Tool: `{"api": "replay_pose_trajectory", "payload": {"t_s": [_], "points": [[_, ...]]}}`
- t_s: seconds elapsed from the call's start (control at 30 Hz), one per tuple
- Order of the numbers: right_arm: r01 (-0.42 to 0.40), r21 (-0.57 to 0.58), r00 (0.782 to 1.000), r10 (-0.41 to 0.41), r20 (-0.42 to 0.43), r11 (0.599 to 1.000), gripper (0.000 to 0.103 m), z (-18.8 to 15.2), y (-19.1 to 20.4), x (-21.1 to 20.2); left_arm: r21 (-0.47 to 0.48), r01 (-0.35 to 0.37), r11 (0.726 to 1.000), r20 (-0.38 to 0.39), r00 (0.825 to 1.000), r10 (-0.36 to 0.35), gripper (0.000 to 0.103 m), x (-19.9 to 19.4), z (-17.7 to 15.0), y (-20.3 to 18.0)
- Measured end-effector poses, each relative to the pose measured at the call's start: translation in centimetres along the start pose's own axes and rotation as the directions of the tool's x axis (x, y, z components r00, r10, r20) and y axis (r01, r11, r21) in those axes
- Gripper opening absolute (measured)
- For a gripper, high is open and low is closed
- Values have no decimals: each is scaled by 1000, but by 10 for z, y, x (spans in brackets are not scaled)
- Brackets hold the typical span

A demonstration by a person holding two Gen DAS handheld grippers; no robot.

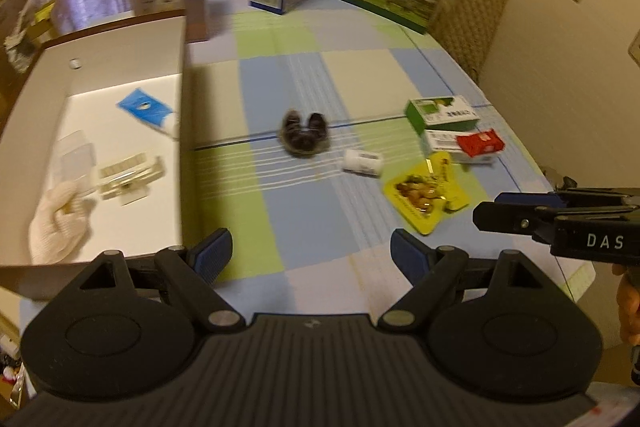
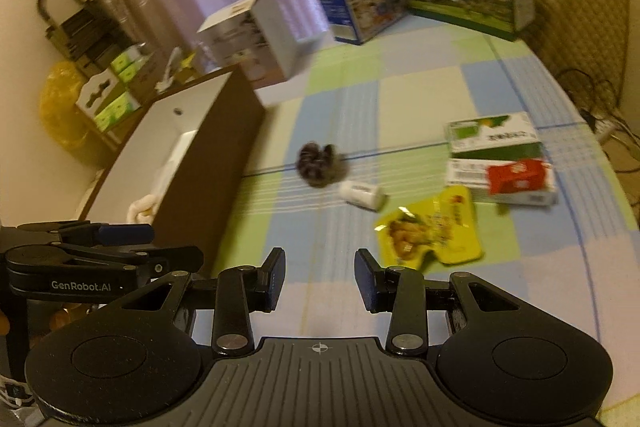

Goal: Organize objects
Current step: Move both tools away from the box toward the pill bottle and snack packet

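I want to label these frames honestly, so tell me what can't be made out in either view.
- Dark lump mid-table: motion blur in both views; what it is cannot be told.
- White bottle: label print blurred and too small.
- Storage box contents: in the right wrist view its brown wall hides nearly all.
- Right hand-held gripper: left wrist view cuts it off at the right edge.
- Green box text: blurred.

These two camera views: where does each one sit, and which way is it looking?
Left wrist view: sits on the left gripper, facing down across the table and into the white box; its open fingers, the right gripper and a bit of hand show.
Right wrist view: sits on the right gripper, facing the same table; its empty fingers and the left gripper show.
Both share the yellow packet, bottle and pinecone.
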State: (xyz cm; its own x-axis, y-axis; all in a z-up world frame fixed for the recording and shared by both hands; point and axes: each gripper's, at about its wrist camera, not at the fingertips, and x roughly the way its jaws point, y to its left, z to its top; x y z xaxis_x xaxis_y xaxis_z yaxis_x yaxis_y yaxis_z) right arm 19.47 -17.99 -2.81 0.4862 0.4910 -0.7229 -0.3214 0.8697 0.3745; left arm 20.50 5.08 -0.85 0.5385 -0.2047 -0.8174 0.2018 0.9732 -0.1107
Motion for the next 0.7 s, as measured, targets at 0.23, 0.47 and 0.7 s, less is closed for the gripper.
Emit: {"api": "replay_pose_trajectory", "payload": {"t_s": [0.23, 0.47, 0.7], "points": [[28, 76, 999, -27, -24, 997, 36, -3, -33, 3, 29, 16, 999, -30, 999, -15, 84, 21, 7, -22], [70, 125, 996, -63, -63, 990, 36, -4, -57, 20, 40, -9, 999, -69, 998, 12, 84, 51, 13, -28], [82, 79, 996, -79, -33, 994, 36, 13, -70, 45, 35, -46, 998, -101, 994, 50, 84, 77, 17, -25]]}}
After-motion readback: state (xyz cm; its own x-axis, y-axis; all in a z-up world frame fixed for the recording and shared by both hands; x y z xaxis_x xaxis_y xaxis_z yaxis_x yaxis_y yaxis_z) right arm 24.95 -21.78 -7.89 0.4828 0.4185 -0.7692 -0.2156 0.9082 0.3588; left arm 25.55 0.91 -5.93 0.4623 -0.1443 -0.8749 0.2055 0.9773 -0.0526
